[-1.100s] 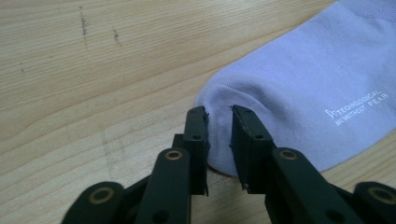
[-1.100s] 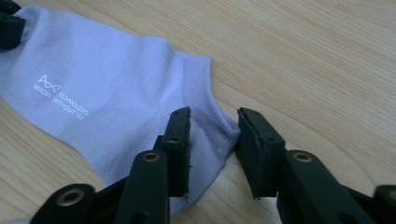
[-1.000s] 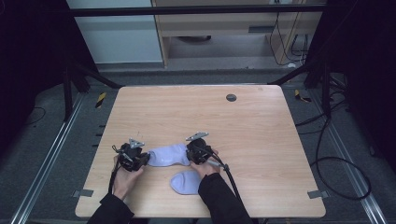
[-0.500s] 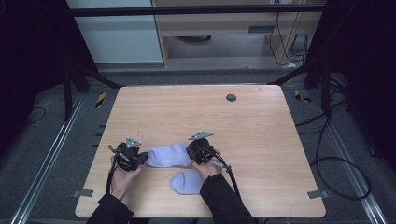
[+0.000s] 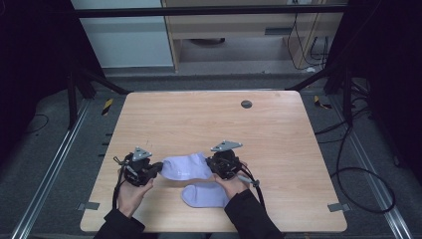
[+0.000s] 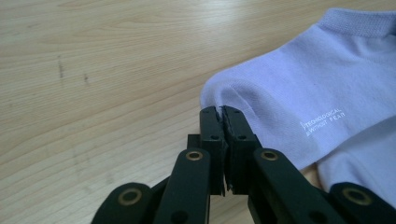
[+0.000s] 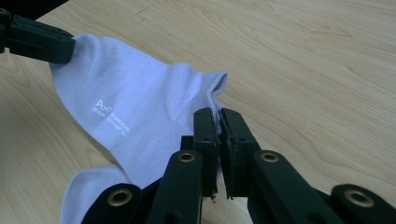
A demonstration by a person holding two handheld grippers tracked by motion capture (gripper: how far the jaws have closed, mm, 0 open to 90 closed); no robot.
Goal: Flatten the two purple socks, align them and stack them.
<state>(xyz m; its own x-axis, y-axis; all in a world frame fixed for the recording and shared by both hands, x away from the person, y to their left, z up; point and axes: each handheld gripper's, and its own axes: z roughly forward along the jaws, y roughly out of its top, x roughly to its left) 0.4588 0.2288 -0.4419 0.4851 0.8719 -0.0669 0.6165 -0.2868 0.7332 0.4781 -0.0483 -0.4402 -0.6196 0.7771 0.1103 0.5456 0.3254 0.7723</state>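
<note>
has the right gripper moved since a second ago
Yes. The right gripper has shifted toward the table's right edge and away from the second sock lying below it, stretching the held sock.

Pale lilac sock (image 6: pixel 322 88), small white print "TECHNOLOGICAL" (second line partly legible, "...WITHOUT FEAR"), small white logo mark above it, right gripper view

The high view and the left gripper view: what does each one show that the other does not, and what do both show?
High view alone: both grippers, left gripper and right gripper, each shut on an end of the upper sock, a second sock nearer the person, and a dark round spot on the table.

Left gripper view alone: small white lettering on the sock, and the fabric pinched between the jaws.

Both: the pale lilac sock on the wooden table.
</note>
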